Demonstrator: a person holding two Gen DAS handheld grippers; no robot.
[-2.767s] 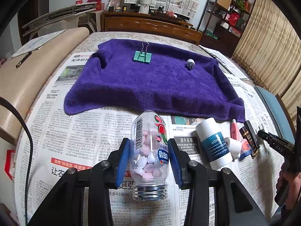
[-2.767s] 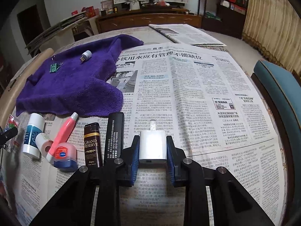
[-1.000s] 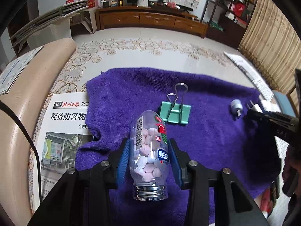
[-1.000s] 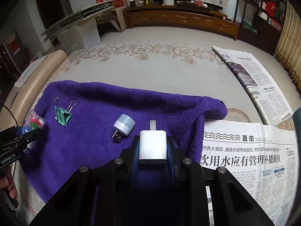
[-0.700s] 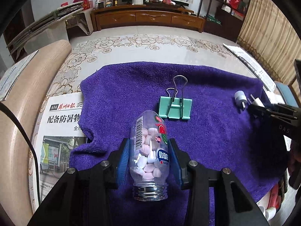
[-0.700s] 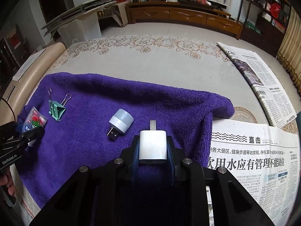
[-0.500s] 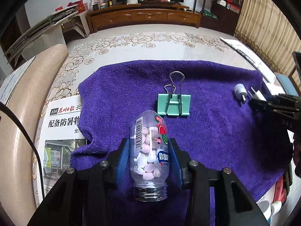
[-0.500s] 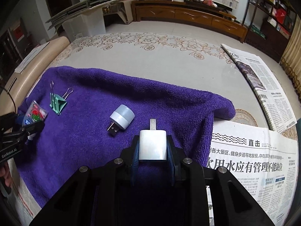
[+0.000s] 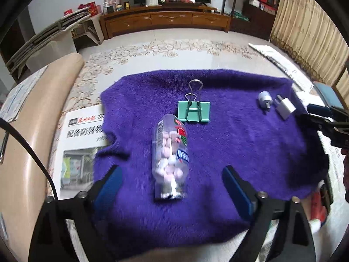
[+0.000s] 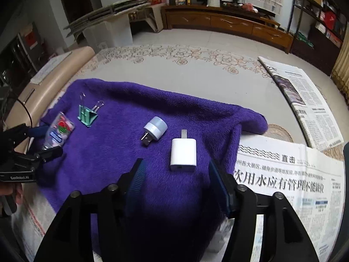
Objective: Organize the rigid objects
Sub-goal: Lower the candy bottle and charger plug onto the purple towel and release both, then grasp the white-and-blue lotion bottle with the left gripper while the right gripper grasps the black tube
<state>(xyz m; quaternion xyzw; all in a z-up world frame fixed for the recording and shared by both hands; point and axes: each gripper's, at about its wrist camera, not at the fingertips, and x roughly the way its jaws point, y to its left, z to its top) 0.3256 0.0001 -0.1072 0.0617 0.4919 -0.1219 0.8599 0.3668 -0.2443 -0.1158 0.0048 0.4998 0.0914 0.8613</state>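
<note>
A purple towel (image 9: 250, 144) lies over the newspaper-covered table; it also shows in the right wrist view (image 10: 113, 152). My left gripper (image 9: 172, 185) is open, and the clear candy bottle (image 9: 170, 152) lies free on the towel between its fingers. The bottle shows in the right wrist view (image 10: 60, 130) too. My right gripper (image 10: 178, 185) is open, and the white charger plug (image 10: 183, 151) lies on the towel just ahead of it. A green binder clip (image 9: 194, 111) and a small round USB light (image 10: 153, 128) lie on the towel.
Newspaper (image 10: 290, 185) covers the table right of the towel. A folded newspaper (image 10: 305, 100) lies at the far right. A red-and-white tube (image 9: 317, 211) sits off the towel's near right corner. A beige padded edge (image 9: 32, 131) runs along the left.
Both grippers have opened. The candy bottle and the white charger plug now lie released on the towel, and both grippers have drawn back a little.
</note>
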